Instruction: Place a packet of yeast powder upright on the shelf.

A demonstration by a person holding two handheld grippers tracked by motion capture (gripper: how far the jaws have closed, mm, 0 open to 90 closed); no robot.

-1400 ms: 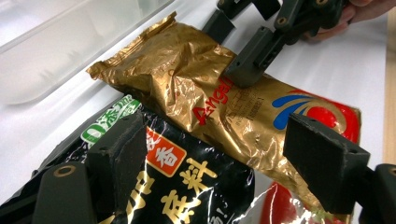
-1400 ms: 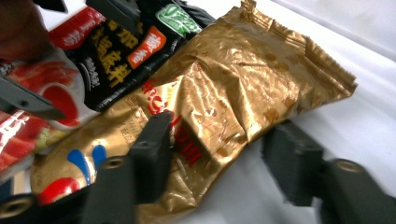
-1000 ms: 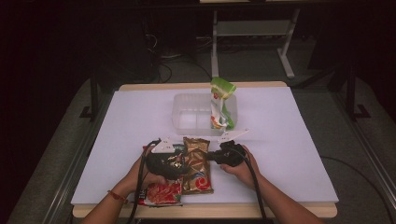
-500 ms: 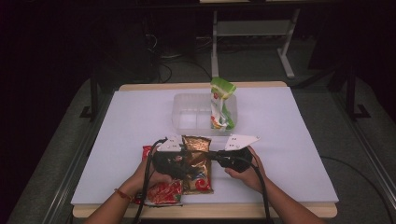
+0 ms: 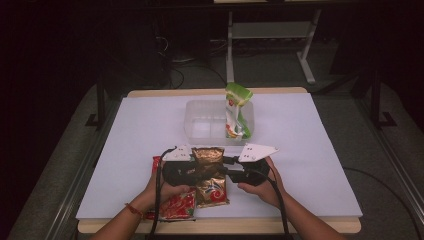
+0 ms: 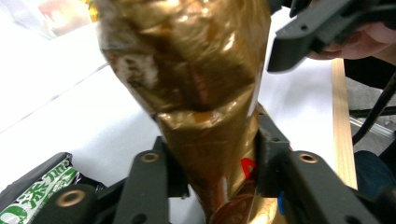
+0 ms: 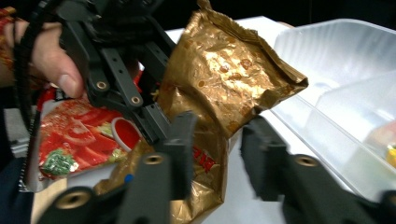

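Left gripper point(image 6: 210, 177) having just closed, now pinching gold packet point(image 5: 209, 172) at six o'clock on table point(image 5: 310, 150). Right gripper point(image 7: 217, 149) having just opened, jaws standing apart beside packet, releasing it

Gold foil packet point(image 5: 210, 172): crinkled, glossy, red print low on its face. My left tongs point(image 6: 212, 154) pinch its waist; top end lifted and flared, lower end on the worktop point(image 5: 300, 150) just beside a red packet point(image 5: 175, 205). My right tongs point(image 7: 217, 135) straddle it, pads off
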